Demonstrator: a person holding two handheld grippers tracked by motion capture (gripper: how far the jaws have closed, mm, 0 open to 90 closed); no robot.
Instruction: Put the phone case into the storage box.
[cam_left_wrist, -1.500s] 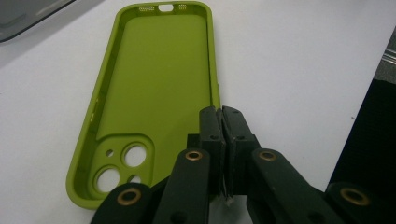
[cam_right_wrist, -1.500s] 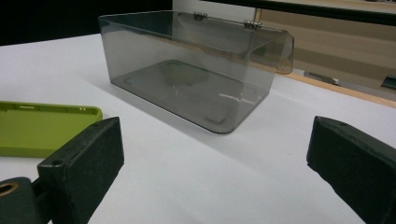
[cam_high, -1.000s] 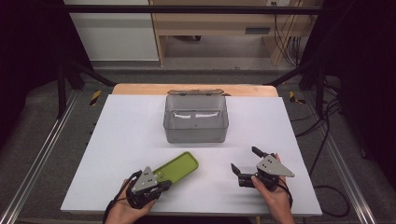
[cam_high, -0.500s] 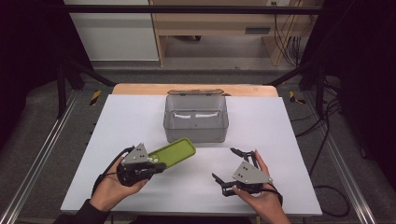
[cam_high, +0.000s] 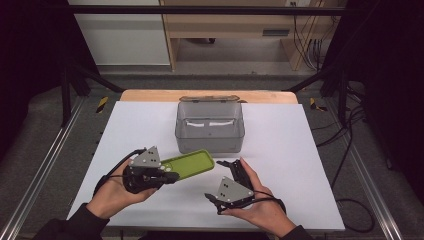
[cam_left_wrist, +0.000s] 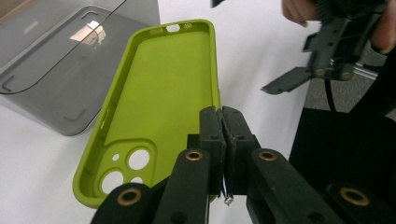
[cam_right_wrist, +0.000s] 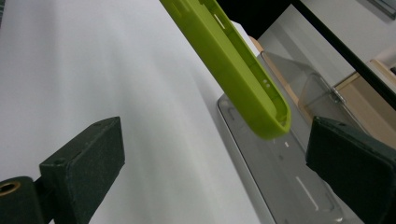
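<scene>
A lime-green phone case (cam_high: 192, 163) hangs just above the white table (cam_high: 285, 150), hollow side up. My left gripper (cam_high: 167, 175) is shut on its long edge near the camera cut-outs. The left gripper view shows the jaws pinching the case rim (cam_left_wrist: 223, 135), with the case (cam_left_wrist: 159, 93) reaching toward the clear box (cam_left_wrist: 56, 70). My right gripper (cam_high: 220, 181) stands open just right of the case, jaws aimed at it. In the right gripper view the case end (cam_right_wrist: 243, 74) hovers between and beyond the wide-apart pads (cam_right_wrist: 84, 163), untouched.
A clear grey plastic box (cam_high: 210, 129), lid up at the back, stands mid-table just beyond the case. A wooden strip (cam_high: 150, 95) edges the far side. Metal rails (cam_high: 45, 165) run along both sides, and cables (cam_high: 345, 150) trail on the right.
The left gripper has lifted the green case off the table and carried it a little toward the box. The right gripper has swung left toward the case, its jaws staying open.
</scene>
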